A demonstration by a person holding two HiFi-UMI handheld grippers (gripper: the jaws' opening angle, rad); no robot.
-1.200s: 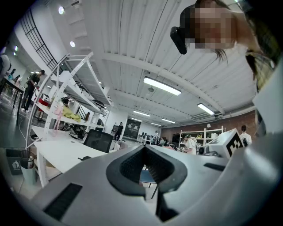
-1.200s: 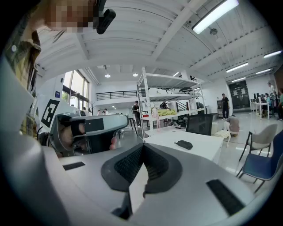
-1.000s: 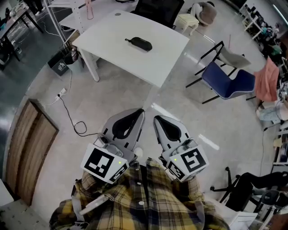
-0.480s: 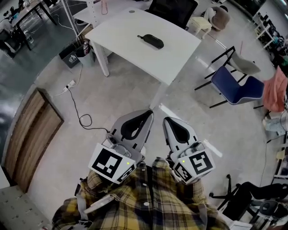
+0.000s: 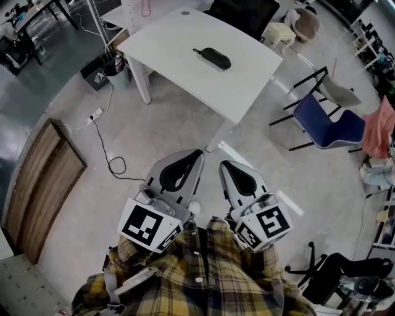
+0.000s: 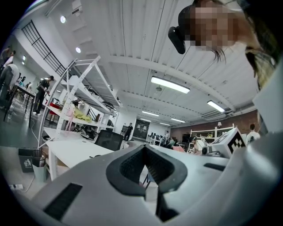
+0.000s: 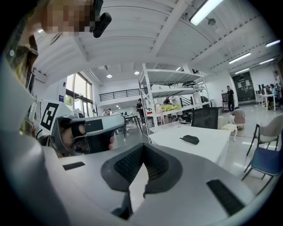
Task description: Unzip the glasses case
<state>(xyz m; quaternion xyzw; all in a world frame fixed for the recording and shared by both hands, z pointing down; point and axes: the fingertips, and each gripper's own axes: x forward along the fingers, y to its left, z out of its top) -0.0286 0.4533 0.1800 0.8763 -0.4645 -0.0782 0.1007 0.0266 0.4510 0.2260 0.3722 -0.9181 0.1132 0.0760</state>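
A black glasses case (image 5: 213, 58) lies zipped shut on the white table (image 5: 185, 55), far ahead of both grippers. The right gripper view shows the case (image 7: 191, 139) on the table (image 7: 194, 148). My left gripper (image 5: 199, 153) and right gripper (image 5: 223, 165) are held side by side over the floor, close to the person's plaid shirt. They point toward the table and are well short of it. Both have their jaws shut with nothing between them, as their own views confirm for the left gripper (image 6: 144, 147) and right gripper (image 7: 143, 146).
A blue chair (image 5: 324, 120) stands right of the table and a black office chair (image 5: 247, 12) behind it. A cable (image 5: 108, 160) snakes across the floor at left, near a wooden panel (image 5: 43, 185) and a bin (image 5: 99, 77). Shelving racks (image 7: 172, 95) stand beyond the table.
In the head view the table and case have shifted to the right and a little closer. Both grippers stay shut near the chest, hardly moved relative to each other.
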